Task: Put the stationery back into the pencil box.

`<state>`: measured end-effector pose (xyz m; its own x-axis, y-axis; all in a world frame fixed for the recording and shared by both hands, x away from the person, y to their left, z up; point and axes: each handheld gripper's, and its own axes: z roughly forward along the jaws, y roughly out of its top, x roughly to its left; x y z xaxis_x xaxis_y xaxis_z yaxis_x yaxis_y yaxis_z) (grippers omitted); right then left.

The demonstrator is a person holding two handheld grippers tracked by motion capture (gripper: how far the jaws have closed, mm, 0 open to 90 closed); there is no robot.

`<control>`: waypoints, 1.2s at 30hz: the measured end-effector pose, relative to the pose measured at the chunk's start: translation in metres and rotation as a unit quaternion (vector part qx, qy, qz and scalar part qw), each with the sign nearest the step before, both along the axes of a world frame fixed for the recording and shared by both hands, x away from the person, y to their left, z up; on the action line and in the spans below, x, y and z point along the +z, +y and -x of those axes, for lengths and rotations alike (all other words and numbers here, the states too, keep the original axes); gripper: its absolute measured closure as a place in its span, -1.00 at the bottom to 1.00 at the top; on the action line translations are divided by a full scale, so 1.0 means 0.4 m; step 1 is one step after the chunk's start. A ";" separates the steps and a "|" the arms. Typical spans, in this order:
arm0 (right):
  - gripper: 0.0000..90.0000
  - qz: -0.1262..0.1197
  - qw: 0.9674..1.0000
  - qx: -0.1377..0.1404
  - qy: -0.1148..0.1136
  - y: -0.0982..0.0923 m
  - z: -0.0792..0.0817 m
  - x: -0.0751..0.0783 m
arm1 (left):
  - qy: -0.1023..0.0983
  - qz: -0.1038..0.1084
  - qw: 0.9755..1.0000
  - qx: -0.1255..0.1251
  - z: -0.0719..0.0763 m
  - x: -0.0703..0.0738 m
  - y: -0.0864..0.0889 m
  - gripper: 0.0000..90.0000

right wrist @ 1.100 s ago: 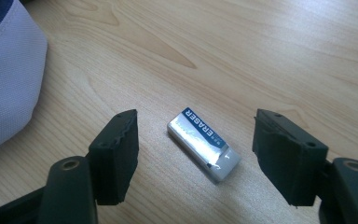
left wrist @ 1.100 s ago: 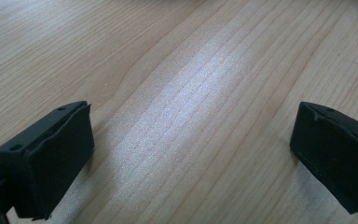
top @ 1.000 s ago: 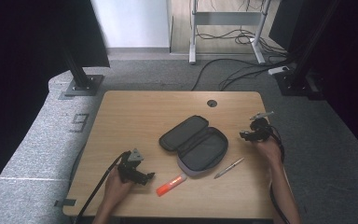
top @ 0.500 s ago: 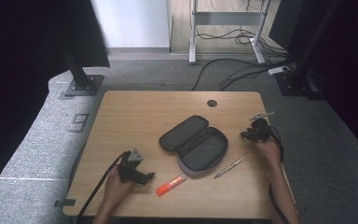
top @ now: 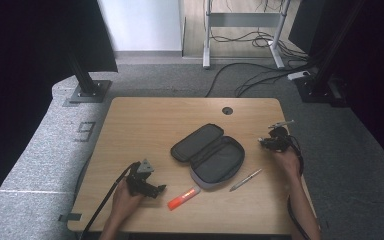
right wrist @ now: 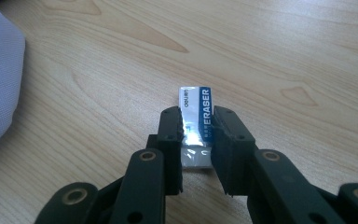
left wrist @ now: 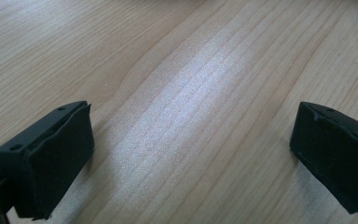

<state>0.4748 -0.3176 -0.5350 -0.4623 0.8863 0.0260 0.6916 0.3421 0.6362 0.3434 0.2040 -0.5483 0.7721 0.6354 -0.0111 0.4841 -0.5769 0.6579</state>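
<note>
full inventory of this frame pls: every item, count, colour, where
table: 1, light wood, centre; round dark hole near its far edge.
pencil case: 1, dark grey, open, mid-table.
highlighter: 1, orange with pale cap, near edge, in front of the case.
pen: 1, silver-grey, right of the case.
eraser: 1, white with blue sleeve, right side of table, between the right jaws.
left gripper: 1, black, near left, jaws wide apart over bare wood.
right gripper: 1, black, jaws just closing, now pressed on the eraser.
</note>
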 end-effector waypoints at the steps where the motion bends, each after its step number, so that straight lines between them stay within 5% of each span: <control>1: 0.61 -0.002 1.000 -0.004 -0.001 0.000 0.002 0.000 | 0.000 0.000 1.000 0.000 0.000 0.000 0.000 -1.00; 24: 0.60 -0.016 0.998 0.042 -0.041 0.057 0.093 0.134 | 0.000 0.000 1.000 0.000 0.000 0.000 0.000 -1.00; 36: 0.60 -0.017 0.995 0.087 -0.054 0.146 0.127 0.183 | 0.000 0.000 1.000 0.000 0.000 0.000 0.000 -1.00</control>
<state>0.4241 -0.2593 -0.4618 -0.6096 0.7927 -0.0035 0.5506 0.4266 0.7176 0.3433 0.2040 -0.5484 0.7720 0.6355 -0.0121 0.4846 -0.5763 0.6580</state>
